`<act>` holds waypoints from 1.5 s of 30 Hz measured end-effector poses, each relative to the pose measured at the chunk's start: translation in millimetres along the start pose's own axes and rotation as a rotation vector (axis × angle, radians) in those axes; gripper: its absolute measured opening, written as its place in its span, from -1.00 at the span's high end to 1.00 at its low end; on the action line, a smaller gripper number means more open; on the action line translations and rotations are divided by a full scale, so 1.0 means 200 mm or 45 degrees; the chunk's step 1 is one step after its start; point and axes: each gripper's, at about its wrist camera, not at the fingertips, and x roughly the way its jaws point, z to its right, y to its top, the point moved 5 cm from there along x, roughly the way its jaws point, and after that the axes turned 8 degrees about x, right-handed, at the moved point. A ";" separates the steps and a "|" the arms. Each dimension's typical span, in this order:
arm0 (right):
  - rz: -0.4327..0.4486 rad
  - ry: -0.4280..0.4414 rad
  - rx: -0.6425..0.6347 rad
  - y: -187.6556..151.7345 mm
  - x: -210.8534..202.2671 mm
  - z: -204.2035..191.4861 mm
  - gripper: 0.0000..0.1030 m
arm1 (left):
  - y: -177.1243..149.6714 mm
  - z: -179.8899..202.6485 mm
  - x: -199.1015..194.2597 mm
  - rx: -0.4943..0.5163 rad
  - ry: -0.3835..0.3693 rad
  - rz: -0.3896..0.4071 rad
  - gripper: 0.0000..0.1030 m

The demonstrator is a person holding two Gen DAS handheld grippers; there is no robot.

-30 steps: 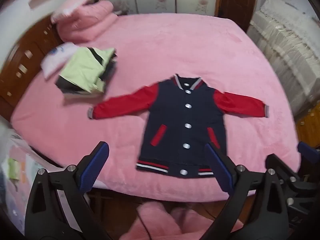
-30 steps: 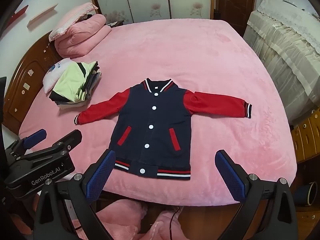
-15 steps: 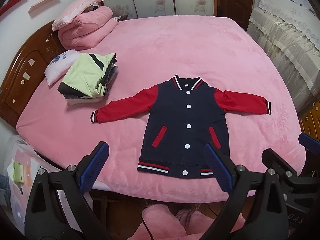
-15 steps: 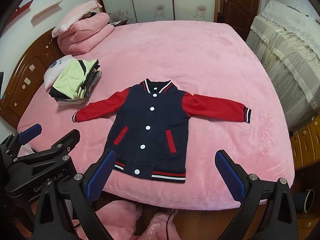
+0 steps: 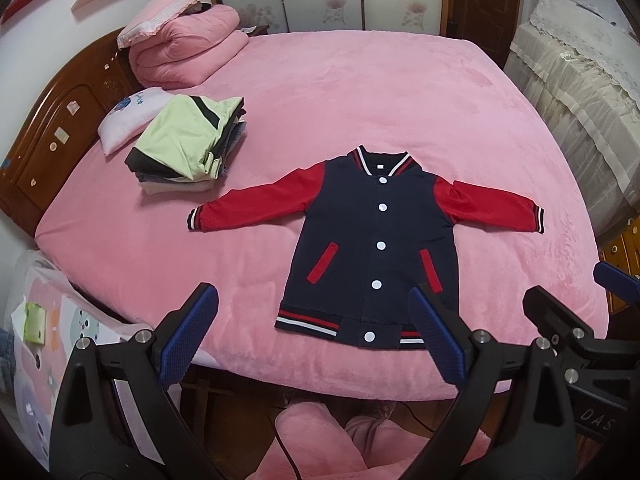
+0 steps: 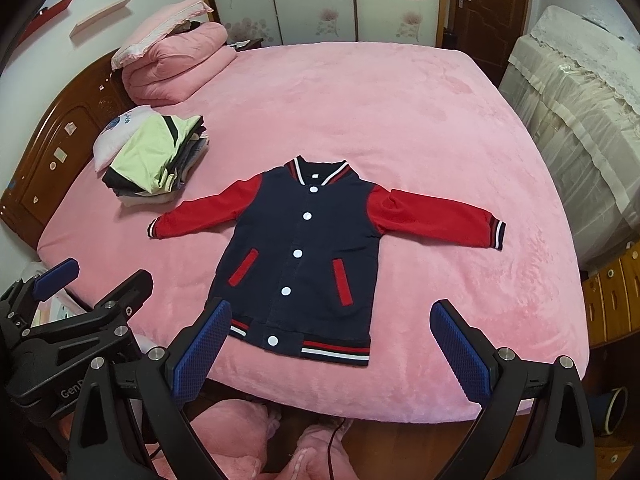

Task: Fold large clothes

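Bedroom; pink bed (image 5: 360, 92) fills view. Navy jacket (image 5: 372, 240) with red sleeves lies flat, buttoned, near the front edge, sleeves spread. Left gripper (image 5: 316, 336) jaws wide, above the hem, holding nothing. Right gripper (image 6: 332, 348) likewise wide, empty. Folded clothes stack (image 5: 188, 144) well left, beside a folded pink quilt (image 5: 188, 52).

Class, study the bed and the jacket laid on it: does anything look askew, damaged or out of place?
Nothing stands out. The jacket lies flat and buttoned on the bed, both sleeves spread out. The stack of folded clothes sits tidy near the headboard. Both the left gripper and right gripper are open, above the near edge.
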 end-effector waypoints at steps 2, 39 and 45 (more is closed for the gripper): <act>-0.003 0.005 -0.009 -0.01 0.00 -0.01 -0.96 | -0.01 0.00 0.00 -0.008 0.001 -0.003 -0.85; -0.023 0.036 0.056 0.03 -0.01 0.08 -0.96 | -0.02 0.04 -0.04 0.023 0.004 -0.026 -0.85; -0.041 0.009 0.049 0.10 0.05 0.02 -0.96 | -0.02 -0.01 0.04 -0.011 -0.048 -0.059 -0.85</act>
